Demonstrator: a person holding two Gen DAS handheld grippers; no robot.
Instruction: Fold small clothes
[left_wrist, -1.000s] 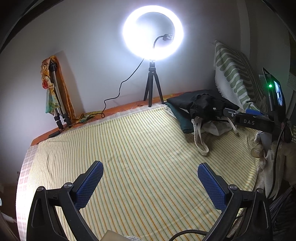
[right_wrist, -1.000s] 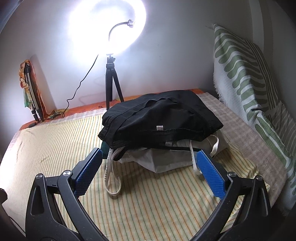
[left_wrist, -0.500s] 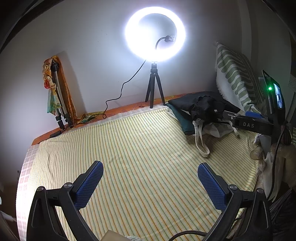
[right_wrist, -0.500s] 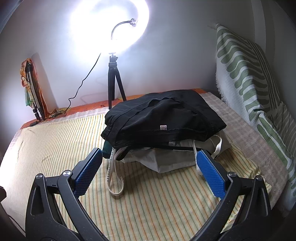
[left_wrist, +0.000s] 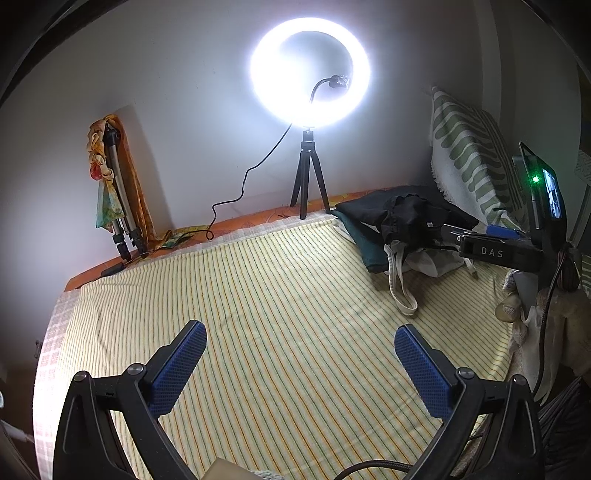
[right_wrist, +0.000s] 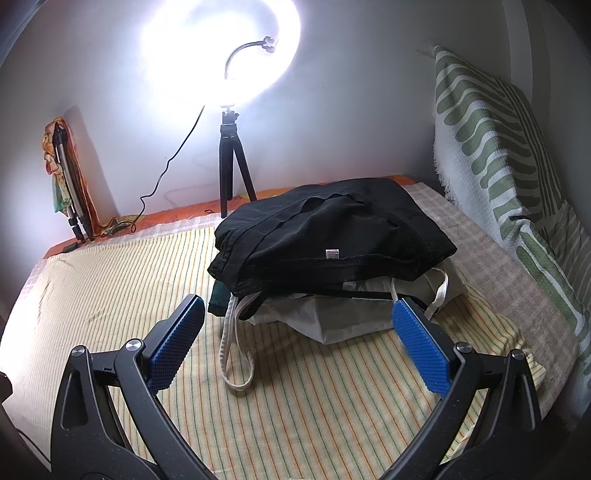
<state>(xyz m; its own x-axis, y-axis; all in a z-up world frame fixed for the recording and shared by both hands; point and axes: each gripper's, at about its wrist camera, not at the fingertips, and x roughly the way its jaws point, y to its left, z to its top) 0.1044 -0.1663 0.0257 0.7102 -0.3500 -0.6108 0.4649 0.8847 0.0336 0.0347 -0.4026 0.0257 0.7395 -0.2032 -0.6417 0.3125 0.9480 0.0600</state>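
Since a second ago the right gripper (right_wrist: 295, 339) has crept closer to the clothes pile, which now sits larger and lower between its blue pads (right_wrist: 176, 341), while the left gripper (left_wrist: 301, 363) has tilted slightly so the ring light (left_wrist: 310, 72) stands a little further right in its view.

The black garment (right_wrist: 328, 236) tops the pile just ahead of the right jaws, its long axis running crosswise to them, the hem with a small white label (right_wrist: 332, 253) facing the jaws. Beneath it lie a white tote bag (right_wrist: 332, 317) and a dark green cloth (right_wrist: 217, 301) peeking out on the left-jaw side. One cream bag strap (right_wrist: 236, 354) loops down onto the striped bedsheet (right_wrist: 325, 406) between the jaws.

The right jaws stand wide apart, holding nothing and touching nothing; the pile is near but clear of the pads. The left jaws are equally spread and empty above bare bedsheet, the pile well ahead and off beyond the right jaw.

A green-patterned pillow (right_wrist: 509, 155) leans against the wall past the right jaw; a folded tripod (right_wrist: 70, 184) stands far ahead, past the left jaw.
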